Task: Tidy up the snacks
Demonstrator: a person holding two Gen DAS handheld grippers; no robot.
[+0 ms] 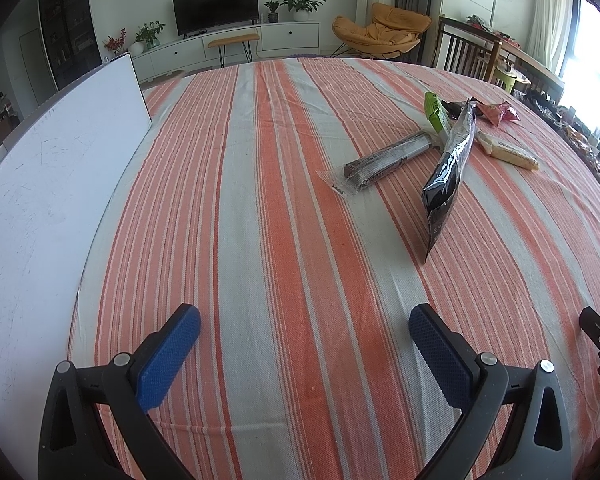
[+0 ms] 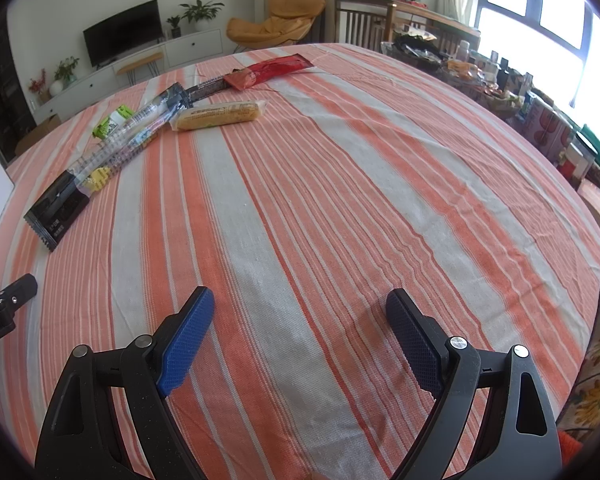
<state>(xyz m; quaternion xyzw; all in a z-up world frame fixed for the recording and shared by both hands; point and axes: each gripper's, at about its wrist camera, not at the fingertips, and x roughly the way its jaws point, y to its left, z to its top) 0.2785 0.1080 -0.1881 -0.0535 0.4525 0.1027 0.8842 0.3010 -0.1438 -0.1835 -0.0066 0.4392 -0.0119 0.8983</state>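
Several snack packets lie in a loose pile on the orange-striped tablecloth (image 1: 284, 208). A long black packet (image 1: 450, 172) lies across a brown clear-wrapped bar (image 1: 388, 158), with a green packet (image 1: 436, 114), a yellow bar (image 1: 508, 150) and a red packet (image 1: 500, 112) behind. In the right wrist view the black packet (image 2: 64, 204), yellow bar (image 2: 220, 114), red packet (image 2: 268, 70) and green packet (image 2: 112, 122) lie far left. My left gripper (image 1: 304, 320) is open and empty, well short of the pile. My right gripper (image 2: 300, 300) is open and empty over bare cloth.
A white board (image 1: 56, 184) lies along the table's left side. Cluttered shelves with bottles and boxes (image 2: 540, 100) stand beyond the table's right edge. A TV unit, an orange chair and wooden chairs stand beyond the far edge.
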